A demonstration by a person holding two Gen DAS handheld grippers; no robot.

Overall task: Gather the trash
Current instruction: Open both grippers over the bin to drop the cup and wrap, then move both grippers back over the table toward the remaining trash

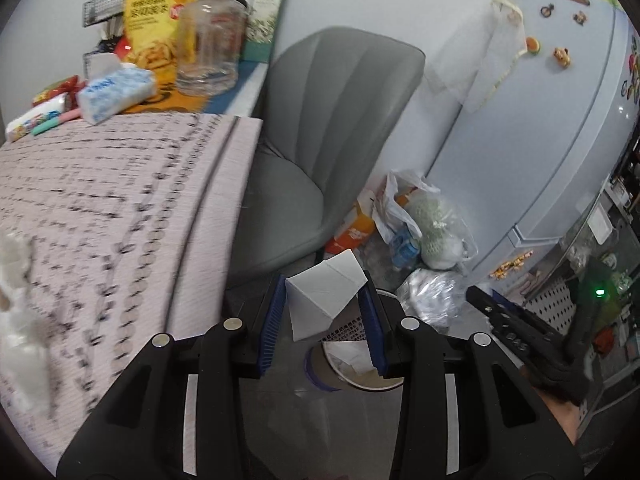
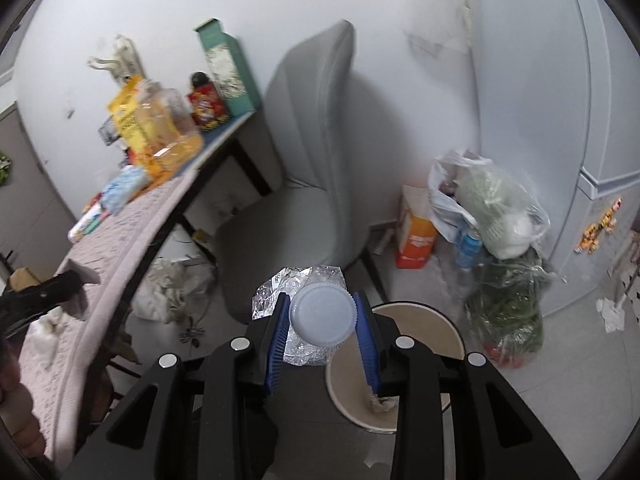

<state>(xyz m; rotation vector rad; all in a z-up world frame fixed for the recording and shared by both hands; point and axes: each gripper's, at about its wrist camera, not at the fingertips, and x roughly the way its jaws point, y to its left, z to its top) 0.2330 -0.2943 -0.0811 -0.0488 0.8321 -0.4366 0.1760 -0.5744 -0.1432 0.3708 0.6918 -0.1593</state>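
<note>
A folded white paper piece point(image 1: 320, 304) is pinched between the blue pads of my left gripper point(image 1: 323, 286). It hangs above a round paper bin point(image 1: 384, 386) on the floor that has crumpled scraps inside. My right gripper point(image 2: 322, 300) is shut on a crushed clear plastic bottle point(image 2: 296, 280), its pads against the white cap point(image 2: 322, 316). The bin's tan rim point(image 2: 416, 307) lies just right of and below the bottle. The right gripper also shows as a black shape point(image 1: 516, 328) at the right of the left wrist view. At the left edge of the right wrist view is the left gripper point(image 2: 56, 286).
A grey chair point(image 1: 332, 128) stands beyond the bin, with a cloth-covered table point(image 1: 104, 208) to the left bearing a glass jar point(image 1: 208, 44), a tissue pack point(image 1: 116, 94) and snack bags. Plastic bags point(image 2: 496, 208) and an orange carton point(image 2: 416, 236) crowd the floor by the fridge point(image 1: 560, 100).
</note>
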